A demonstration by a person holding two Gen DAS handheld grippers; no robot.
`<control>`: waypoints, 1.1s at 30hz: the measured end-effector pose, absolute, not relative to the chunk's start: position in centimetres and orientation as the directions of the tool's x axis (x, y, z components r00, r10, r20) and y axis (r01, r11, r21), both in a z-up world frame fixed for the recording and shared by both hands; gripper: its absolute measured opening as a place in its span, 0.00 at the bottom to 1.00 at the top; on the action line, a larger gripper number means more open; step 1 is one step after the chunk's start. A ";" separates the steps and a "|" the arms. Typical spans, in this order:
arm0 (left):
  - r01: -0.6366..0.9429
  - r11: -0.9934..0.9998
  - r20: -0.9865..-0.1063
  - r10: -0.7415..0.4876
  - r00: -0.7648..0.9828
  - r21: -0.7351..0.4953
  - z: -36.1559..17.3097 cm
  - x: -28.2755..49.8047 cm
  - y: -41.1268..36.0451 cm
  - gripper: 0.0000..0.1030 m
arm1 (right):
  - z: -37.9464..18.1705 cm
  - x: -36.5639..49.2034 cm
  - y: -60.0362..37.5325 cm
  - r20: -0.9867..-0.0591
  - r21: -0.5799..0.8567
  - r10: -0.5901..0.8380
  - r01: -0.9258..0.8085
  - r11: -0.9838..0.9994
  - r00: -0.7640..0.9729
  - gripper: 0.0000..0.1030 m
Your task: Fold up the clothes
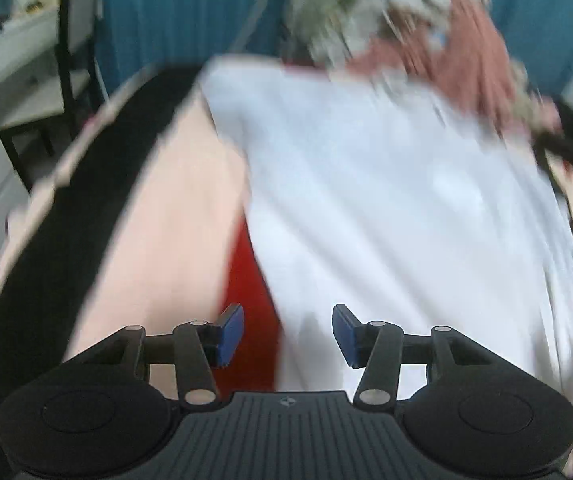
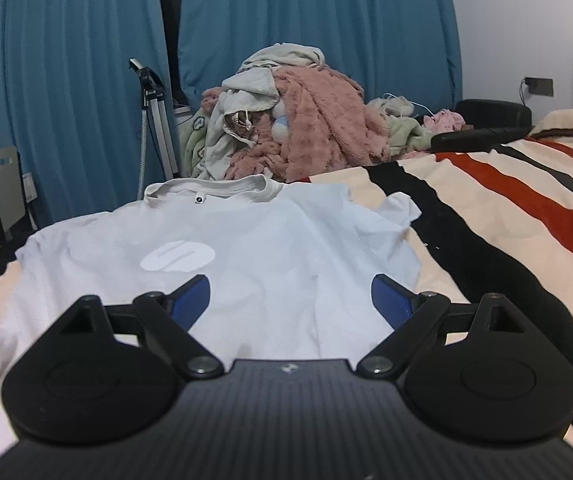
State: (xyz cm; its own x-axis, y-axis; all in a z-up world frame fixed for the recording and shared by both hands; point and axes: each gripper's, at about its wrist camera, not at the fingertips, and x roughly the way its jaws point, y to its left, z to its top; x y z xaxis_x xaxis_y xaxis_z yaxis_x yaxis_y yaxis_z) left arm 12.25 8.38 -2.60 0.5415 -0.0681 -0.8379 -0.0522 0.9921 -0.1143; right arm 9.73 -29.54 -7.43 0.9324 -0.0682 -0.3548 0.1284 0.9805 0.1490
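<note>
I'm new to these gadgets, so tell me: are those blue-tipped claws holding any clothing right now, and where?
Nothing is held. The left gripper and right gripper are both open above the white T-shirt, with no cloth between their pads.

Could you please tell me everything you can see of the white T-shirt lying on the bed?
The white T-shirt lies spread out, front up, on the striped blanket, collar toward the heap of clothes. It looks like thin cotton, with a ribbed round neck, a small dark label inside the collar and a pale oval logo on the chest. The cloth is lightly wrinkled; one sleeve is crumpled. Neither open pair of tongs grips it.
</note>
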 end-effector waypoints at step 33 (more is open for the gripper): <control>-0.032 0.998 -0.913 0.070 0.403 0.062 4.6 -0.5 10.0 0.36 | -4.1 4.1 -29.2 -0.326 0.176 -0.003 0.064 0.982 0.945 0.87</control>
